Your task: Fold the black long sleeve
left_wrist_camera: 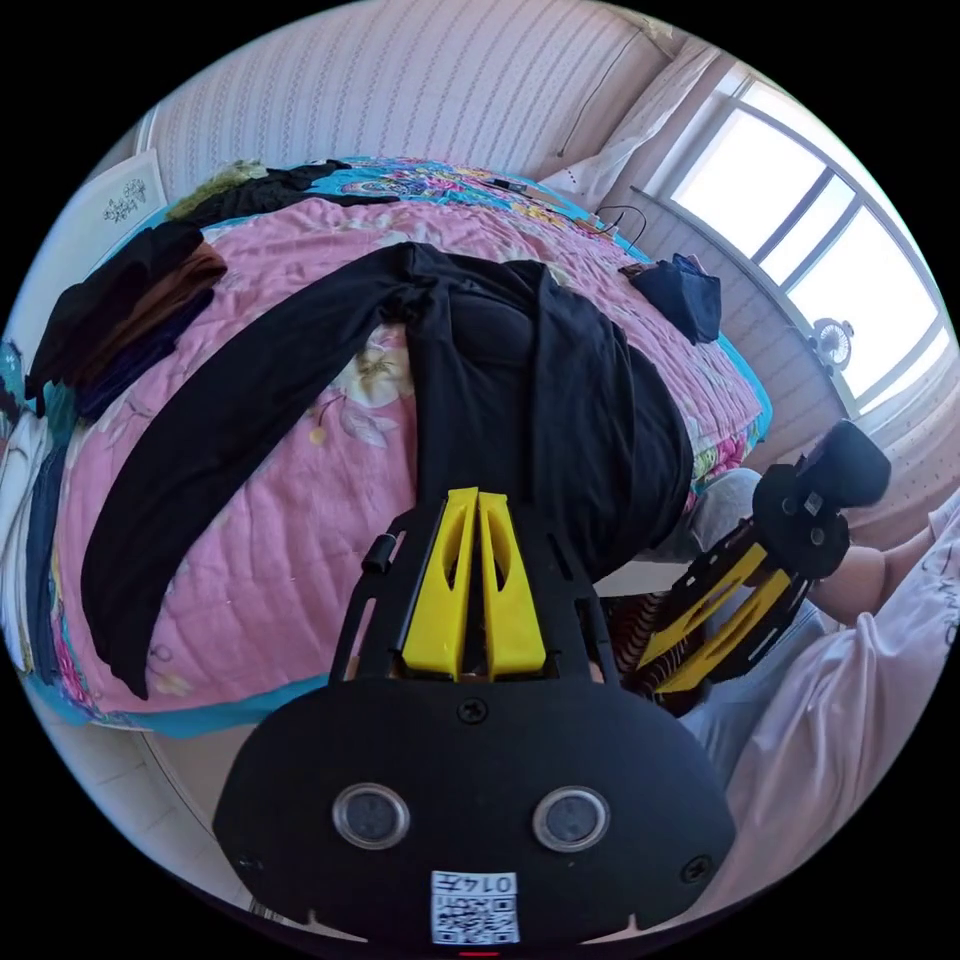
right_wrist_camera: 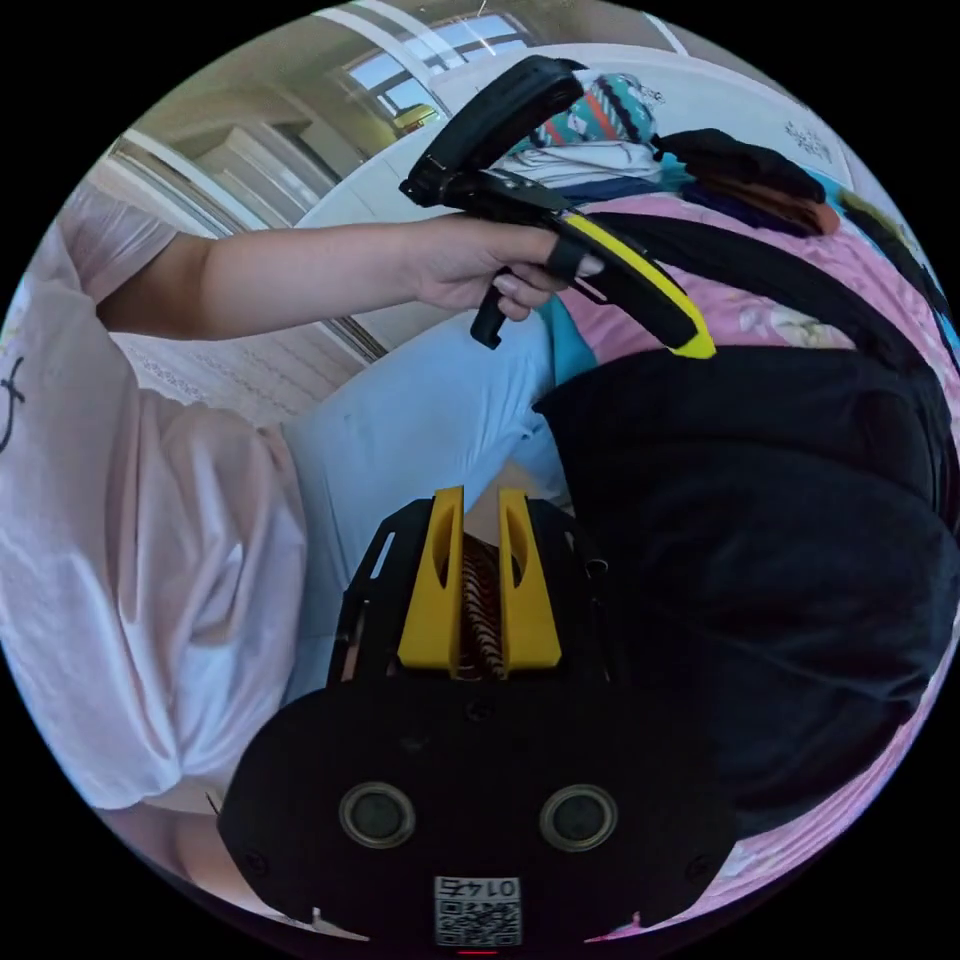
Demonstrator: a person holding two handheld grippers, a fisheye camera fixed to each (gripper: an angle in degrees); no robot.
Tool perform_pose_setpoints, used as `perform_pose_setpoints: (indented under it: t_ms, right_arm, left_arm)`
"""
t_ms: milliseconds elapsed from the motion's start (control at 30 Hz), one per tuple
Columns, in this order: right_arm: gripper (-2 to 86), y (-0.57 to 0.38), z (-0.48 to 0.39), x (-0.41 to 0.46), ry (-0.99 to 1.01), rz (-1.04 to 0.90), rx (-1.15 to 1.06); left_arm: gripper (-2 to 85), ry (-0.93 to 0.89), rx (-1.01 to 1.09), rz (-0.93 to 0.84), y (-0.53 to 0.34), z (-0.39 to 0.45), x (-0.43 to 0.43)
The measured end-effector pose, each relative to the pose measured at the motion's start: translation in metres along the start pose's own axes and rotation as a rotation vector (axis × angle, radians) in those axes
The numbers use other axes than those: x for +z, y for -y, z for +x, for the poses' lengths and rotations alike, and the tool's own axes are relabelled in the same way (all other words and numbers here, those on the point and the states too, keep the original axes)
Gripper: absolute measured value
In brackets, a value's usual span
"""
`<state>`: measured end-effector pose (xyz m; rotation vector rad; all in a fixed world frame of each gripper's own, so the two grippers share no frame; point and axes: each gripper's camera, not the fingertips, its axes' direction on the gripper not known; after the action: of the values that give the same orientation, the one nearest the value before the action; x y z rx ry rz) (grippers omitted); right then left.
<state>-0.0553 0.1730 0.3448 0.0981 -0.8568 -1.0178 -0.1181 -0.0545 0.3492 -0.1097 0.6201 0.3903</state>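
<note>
The black long sleeve [left_wrist_camera: 500,360] lies on a pink flowered quilt [left_wrist_camera: 300,540] on the bed. One sleeve [left_wrist_camera: 200,440] stretches out flat to the side; the other is folded across the body. My left gripper [left_wrist_camera: 478,497] hovers over the hem with its yellow jaws shut; I cannot tell whether any cloth is pinched. In the right gripper view the left gripper [right_wrist_camera: 697,347] is held by a hand [right_wrist_camera: 470,265], its tip at the edge of the shirt [right_wrist_camera: 760,520]. My right gripper [right_wrist_camera: 481,492] is open off the bed's edge, also seen as the right gripper [left_wrist_camera: 665,675].
Stacks of folded dark and brown clothes [left_wrist_camera: 130,300] sit along one side of the bed, and a dark bundle [left_wrist_camera: 685,295] lies near the window [left_wrist_camera: 820,220]. A person in a white top [right_wrist_camera: 130,560] and pale blue trousers [right_wrist_camera: 420,420] stands against the bed's edge.
</note>
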Motion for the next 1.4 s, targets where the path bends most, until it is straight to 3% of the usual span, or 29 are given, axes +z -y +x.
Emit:
perform_pose_setpoints:
  t_ms: [133,300,367,567,667,800,867,1067,1200,1400]
  right_arm:
    - [6.3,-0.036,0.067,-0.061,-0.170,0.164,0.181]
    - [8.9,-0.116,0.191,-0.173,-0.527,0.485,0.608]
    - [10.0,-0.134,0.234,-0.189,-0.546,0.505,0.696]
    - [11.2,-0.169,0.350,-0.178,-0.372,0.452,0.836]
    - [8.8,-0.182,0.373,-0.171,-0.327,0.488,0.823]
    - [3.2,-0.199,0.402,-0.165,-0.242,0.507,0.792]
    - [2.1,-0.209,0.412,-0.171,-0.208,0.543,0.787]
    - [0.8,-0.252,0.424,-0.203,-0.265,0.690,0.823]
    - [0.6,-0.259,0.457,-0.175,-0.281,0.582,0.912]
    - [0.7,-0.256,0.461,-0.166,-0.287,0.590,0.928]
  left_arm:
    - [-1.0,-0.017,0.090,0.043,0.029,-0.007,-0.007]
    - [-0.8,-0.101,0.231,0.090,0.118,-0.002,0.003]
    - [-0.7,-0.084,0.232,0.069,0.152,0.002,0.016]
    - [4.4,-0.035,0.174,-0.058,0.235,0.005,0.070]
    - [6.8,-0.119,0.130,-0.073,0.249,0.007,0.091]
    - [1.8,-0.011,0.182,-0.238,0.250,0.009,0.124]
    - [-0.2,-0.024,0.206,-0.186,0.250,0.010,0.120]
    - [-0.9,0.031,0.320,-0.109,0.264,0.024,0.111]
    - [-0.8,0.094,0.346,-0.211,0.251,0.021,0.132]
    - [3.2,0.040,0.336,-0.214,0.233,0.001,0.096]
